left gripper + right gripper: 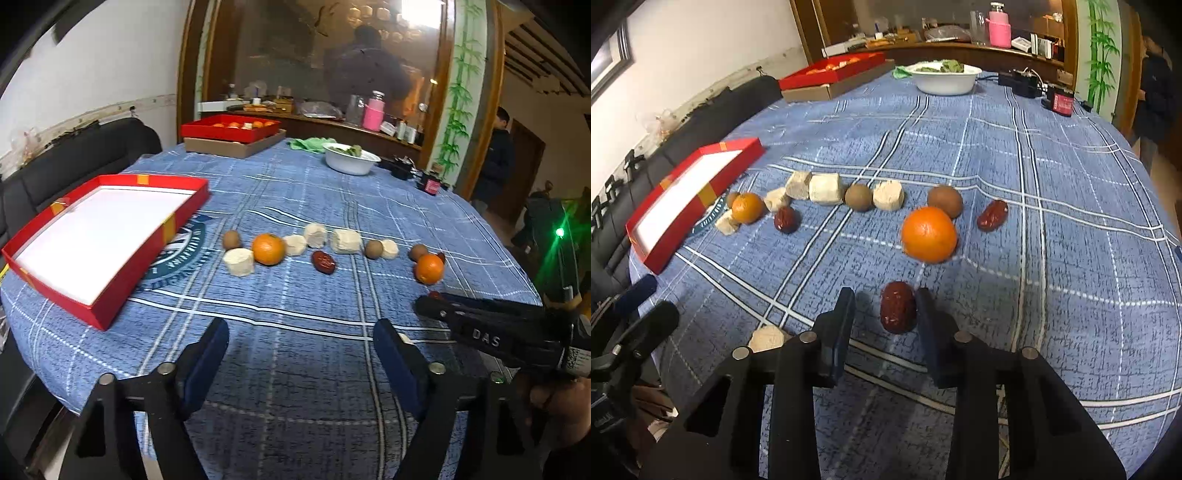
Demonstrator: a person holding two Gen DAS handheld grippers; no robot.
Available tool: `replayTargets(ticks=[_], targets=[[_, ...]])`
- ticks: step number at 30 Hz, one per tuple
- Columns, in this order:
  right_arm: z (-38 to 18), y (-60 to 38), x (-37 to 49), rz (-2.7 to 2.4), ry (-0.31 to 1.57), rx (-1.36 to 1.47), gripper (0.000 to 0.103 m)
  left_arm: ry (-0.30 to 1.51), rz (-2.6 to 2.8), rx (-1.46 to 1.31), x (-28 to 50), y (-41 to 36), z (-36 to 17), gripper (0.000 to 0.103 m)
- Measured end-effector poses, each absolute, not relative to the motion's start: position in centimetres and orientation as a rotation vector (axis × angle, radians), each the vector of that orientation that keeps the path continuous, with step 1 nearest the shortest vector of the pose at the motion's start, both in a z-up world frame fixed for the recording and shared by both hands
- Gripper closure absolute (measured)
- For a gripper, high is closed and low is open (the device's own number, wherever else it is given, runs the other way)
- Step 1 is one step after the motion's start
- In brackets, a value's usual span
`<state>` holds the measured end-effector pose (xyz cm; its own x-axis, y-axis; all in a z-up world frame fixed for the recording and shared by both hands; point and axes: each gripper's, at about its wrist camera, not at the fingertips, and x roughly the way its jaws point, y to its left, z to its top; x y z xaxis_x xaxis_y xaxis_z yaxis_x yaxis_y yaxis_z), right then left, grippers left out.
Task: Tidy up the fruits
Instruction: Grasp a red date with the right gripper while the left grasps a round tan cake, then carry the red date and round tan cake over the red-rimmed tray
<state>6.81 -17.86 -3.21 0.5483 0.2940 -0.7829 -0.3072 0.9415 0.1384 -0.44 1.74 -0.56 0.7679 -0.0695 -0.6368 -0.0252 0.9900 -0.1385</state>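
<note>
**Right gripper at a red date; left gripper over bare cloth**

The right gripper [884, 308] has a red date [897, 307] between its jaws. The right pad touches the date; a gap shows on the left side, so the jaws are not clamped on it. The left gripper [301, 345] stands open over bare blue checked cloth [295, 369], nothing between its jaws. One pale block [767, 338] lies just beside its right finger.

Open room: the near part of the table is free in front of the row of items. The empty red box [107, 295] sits at the left table edge, near the row's left end. A white bowl [945, 83] and a second red box [827, 75] on a cardboard tray stand well apart at the far edge.

Count, right wrist view:
- oranges: 2, the nearest [929, 234] just beyond the date
- brown round fruits: 3
- red dates: 3
- pale blocks: 6
</note>
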Motion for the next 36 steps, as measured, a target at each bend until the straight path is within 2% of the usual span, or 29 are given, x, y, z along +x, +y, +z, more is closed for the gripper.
replayTargets(ticks=[2, 5, 16, 18, 27, 36], targets=[[-3.3, -17.9, 6.9, 0.354, 0.926, -0.021, 0.086, 0.712, -0.051, -0.131, -0.2, 1.0, -0.7, 0.042], [-3.2, -18.3, 6.9, 0.367, 0.924, 0.009, 0.086, 0.734, -0.08, -0.1, 0.2, -0.3, -0.8, 0.053], [-2.7, -22.3, 6.5, 0.395, 0.868, 0.185, 0.086, 0.818, -0.171, -0.023, 2.2, -5.6, -1.6, 0.056], [-2.7, -22.7, 6.5, 0.411, 0.861, 0.213, 0.087, 0.855, -0.162, -0.004, 2.7, -6.1, -2.5, 0.077], [-2.5, -22.8, 6.2, 0.451, 0.836, 0.238, 0.087, 0.854, -0.135, -0.002, 2.7, -5.9, -2.6, 0.077], [-2.4, -22.3, 6.0, 0.447, 0.839, 0.197, 0.087, 0.793, -0.073, -0.065, 2.2, -2.7, -1.0, 0.077]])
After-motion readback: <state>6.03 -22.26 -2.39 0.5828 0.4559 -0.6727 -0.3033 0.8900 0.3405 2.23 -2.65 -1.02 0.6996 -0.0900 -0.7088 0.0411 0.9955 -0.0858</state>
